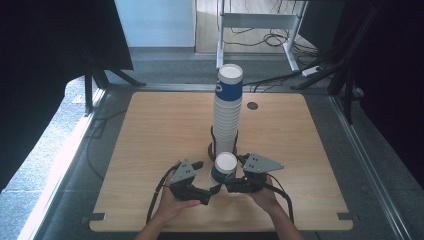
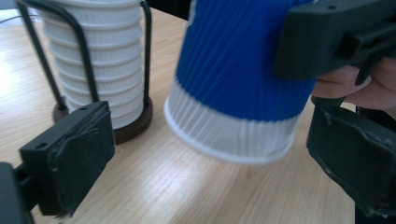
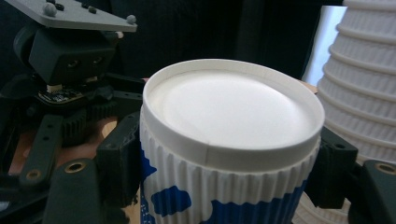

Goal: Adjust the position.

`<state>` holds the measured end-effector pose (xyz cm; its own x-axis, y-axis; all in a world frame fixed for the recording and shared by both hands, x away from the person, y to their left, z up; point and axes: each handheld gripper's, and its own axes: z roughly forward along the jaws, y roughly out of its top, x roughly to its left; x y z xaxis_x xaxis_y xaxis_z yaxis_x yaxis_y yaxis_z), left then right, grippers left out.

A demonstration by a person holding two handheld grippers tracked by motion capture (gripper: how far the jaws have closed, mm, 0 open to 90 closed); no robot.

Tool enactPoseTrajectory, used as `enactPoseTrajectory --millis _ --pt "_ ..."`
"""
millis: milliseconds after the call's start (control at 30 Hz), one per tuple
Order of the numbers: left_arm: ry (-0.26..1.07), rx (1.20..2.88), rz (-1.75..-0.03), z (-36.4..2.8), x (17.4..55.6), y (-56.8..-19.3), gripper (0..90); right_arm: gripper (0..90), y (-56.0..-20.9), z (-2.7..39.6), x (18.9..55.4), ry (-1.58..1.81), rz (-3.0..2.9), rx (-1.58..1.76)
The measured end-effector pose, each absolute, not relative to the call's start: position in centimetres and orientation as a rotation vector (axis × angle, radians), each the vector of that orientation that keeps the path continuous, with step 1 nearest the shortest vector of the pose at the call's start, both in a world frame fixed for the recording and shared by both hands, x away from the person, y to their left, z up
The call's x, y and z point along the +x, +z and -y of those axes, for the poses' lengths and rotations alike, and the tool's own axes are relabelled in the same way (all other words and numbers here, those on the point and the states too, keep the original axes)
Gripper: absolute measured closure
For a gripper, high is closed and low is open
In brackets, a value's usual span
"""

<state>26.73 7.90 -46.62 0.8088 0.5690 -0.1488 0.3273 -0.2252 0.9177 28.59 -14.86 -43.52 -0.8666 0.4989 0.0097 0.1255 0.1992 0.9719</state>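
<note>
A blue and white ribbed paper cup (image 1: 223, 167) (image 3: 233, 107) is upside down, near the table's front. My right gripper (image 1: 231, 184) (image 3: 224, 163) is shut on it, one pad on each side just under its white base. In the left gripper view the cup (image 2: 233, 84) hangs tilted, a little off the wood, and the right gripper (image 2: 327, 37) clamps its upper part. My left gripper (image 1: 210, 190) (image 2: 212, 126) is open, its wide-set pads (image 2: 70, 158) clear of the cup. Just behind stands a tall stack of upturned cups (image 1: 227, 115) (image 2: 98, 70) (image 3: 364, 93).
The stack sits in a black wire holder on a dark round base (image 2: 135, 126). The wooden table (image 1: 150, 140) has a cable hole (image 1: 252, 106) at the back right. Beyond its far edge are a white desk frame (image 1: 260, 22) and floor cables.
</note>
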Motion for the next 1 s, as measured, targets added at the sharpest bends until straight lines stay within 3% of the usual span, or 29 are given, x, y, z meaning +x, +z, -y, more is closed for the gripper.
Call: enactPoseTrajectory --millis 733,1000 --pt "0.325 1.834 -0.64 -6.1 26.6 -46.7 3.6 27.1 -43.7 14.4 28.5 1.777 -2.17 0.613" --pt "0.356 1.835 -0.64 -5.8 26.5 -47.0 13.4 27.1 -43.9 14.3 28.6 1.774 -2.18 0.624"
